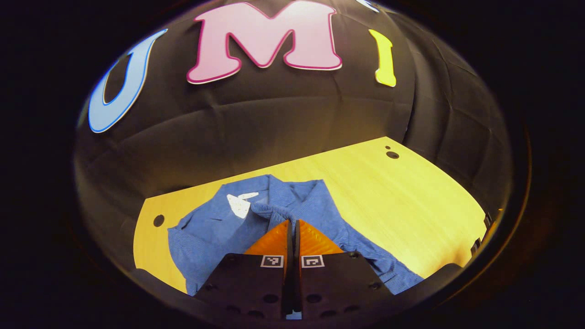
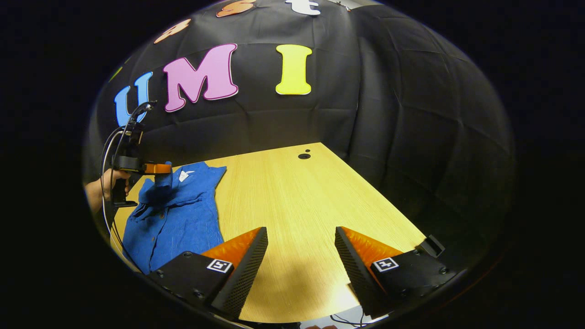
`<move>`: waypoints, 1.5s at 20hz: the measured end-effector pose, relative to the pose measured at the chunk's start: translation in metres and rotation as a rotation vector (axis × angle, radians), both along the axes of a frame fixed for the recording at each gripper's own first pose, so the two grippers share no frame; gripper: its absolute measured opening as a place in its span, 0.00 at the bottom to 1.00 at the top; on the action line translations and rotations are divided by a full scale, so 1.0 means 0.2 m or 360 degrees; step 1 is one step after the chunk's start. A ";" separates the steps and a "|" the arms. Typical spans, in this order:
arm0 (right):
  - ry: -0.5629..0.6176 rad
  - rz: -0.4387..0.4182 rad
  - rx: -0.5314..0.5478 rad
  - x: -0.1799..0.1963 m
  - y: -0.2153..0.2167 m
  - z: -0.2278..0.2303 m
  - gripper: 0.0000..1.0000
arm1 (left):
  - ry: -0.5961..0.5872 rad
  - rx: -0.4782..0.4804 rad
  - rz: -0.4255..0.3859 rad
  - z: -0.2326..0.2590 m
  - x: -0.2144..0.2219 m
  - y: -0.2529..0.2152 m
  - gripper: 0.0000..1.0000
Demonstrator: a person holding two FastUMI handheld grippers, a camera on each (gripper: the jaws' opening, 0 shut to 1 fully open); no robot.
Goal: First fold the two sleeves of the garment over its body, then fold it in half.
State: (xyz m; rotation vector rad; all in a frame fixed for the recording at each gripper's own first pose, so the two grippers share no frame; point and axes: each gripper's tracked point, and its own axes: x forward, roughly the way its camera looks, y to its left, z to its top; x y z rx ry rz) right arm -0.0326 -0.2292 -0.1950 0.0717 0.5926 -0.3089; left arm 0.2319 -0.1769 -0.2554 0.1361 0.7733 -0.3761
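So the blue shirt (image 1: 215,228) is lying on the light wooden desk (image 1: 411,205), over toward the desk's left end as the right gripper view shows it, with its collar end pointing at the back wall. There's a small white label (image 1: 238,204) inside the collar, but it's too small to read any writing on it. In the left gripper view, the left gripper (image 1: 292,222) has its fingers pressed together on a bunched fold of the shirt's fabric, and that bit of cloth humps up right at the fingertips. You can see the same thing from the right gripper view: the left gripper (image 2: 161,168) is held by a person's hand (image 2: 111,180) up above the shirt, with a piece of blue fabric lifted off the desk at its tip. The right gripper (image 2: 299,240) is well apart from the shirt, fingers spread wide over bare desk with nothing between them. Each gripper body has small square black-and-white marker tags (image 1: 292,261) on top, just patterns, no readable text. Two dark round holes (image 2: 304,155) sit near the desk's far edge.
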 end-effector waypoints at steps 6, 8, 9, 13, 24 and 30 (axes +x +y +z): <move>-0.0006 0.0069 0.0045 0.06 0.03 -0.02 0.95 | -0.0139 -0.0121 -0.0097 0.14 0.01 -0.19 0.53; -0.0015 0.0122 0.0072 0.10 0.08 -0.03 0.95 | -0.0214 -0.0112 -0.0061 0.22 0.00 -0.11 0.84; -0.0024 0.0154 0.0087 0.12 0.11 -0.03 0.95 | -0.0231 -0.0113 -0.0043 0.26 -0.04 -0.06 0.84; -0.0035 0.0312 0.0136 0.20 0.30 -0.04 0.97 | -0.0296 -0.0129 0.0021 0.35 -0.24 0.20 0.84; 0.0177 0.0637 0.0145 0.17 0.71 -0.24 0.97 | -0.0093 0.0050 0.0362 0.07 -1.11 1.10 0.84; 0.0416 0.0700 0.0073 -0.02 0.76 -0.47 0.98 | 0.0174 0.0069 0.0494 -0.19 -1.52 1.31 0.84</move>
